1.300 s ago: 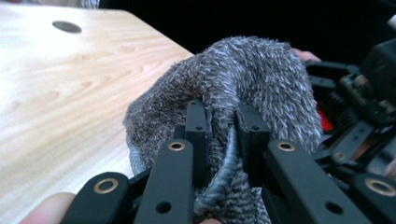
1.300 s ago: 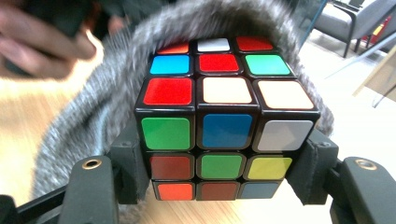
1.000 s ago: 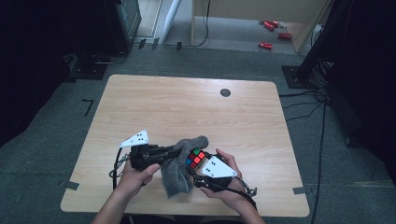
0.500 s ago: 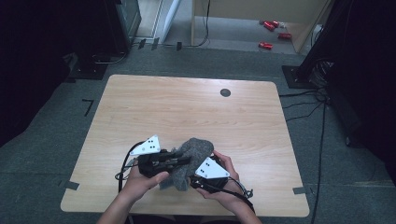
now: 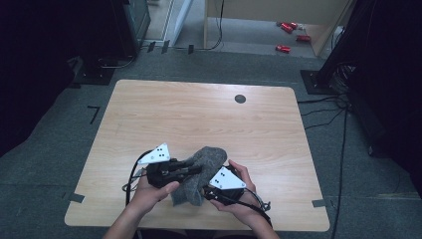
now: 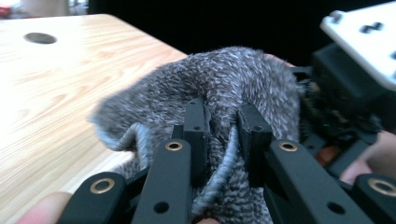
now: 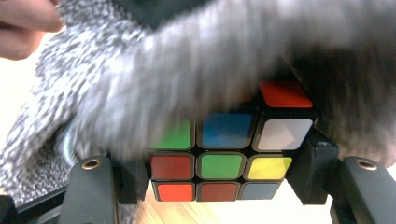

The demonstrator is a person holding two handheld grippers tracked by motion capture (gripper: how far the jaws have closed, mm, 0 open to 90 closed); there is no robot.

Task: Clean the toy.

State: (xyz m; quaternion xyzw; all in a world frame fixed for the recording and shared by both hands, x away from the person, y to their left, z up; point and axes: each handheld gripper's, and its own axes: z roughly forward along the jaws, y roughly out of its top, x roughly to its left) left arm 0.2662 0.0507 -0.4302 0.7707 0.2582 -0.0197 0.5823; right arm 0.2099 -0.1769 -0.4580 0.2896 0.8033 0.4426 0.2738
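A grey knitted cloth point(image 5: 206, 158) lies bunched near the table's front edge, between my two hands. My left gripper point(image 5: 195, 169) is shut on it; in the left gripper view a fold of the cloth point(image 6: 224, 79) is pinched between the two jaws of that gripper point(image 6: 223, 119). My right gripper point(image 5: 219, 185) is just to the cloth's right. In the right gripper view its jaws point(image 7: 224, 163) press on both sides of a colour puzzle cube point(image 7: 219, 165). The cloth point(image 7: 187, 60) drapes blurred over the cube's top.
The wooden table point(image 5: 199, 114) has a dark round hole point(image 5: 240, 98) at the back right. Cables trail from both grippers toward the front edge. Red items point(image 5: 283, 48) lie on the floor beyond the table.
My left gripper has carried the cloth rightward over the cube, which showed in the high view a second ago and is now covered there. The right hand has kept still.
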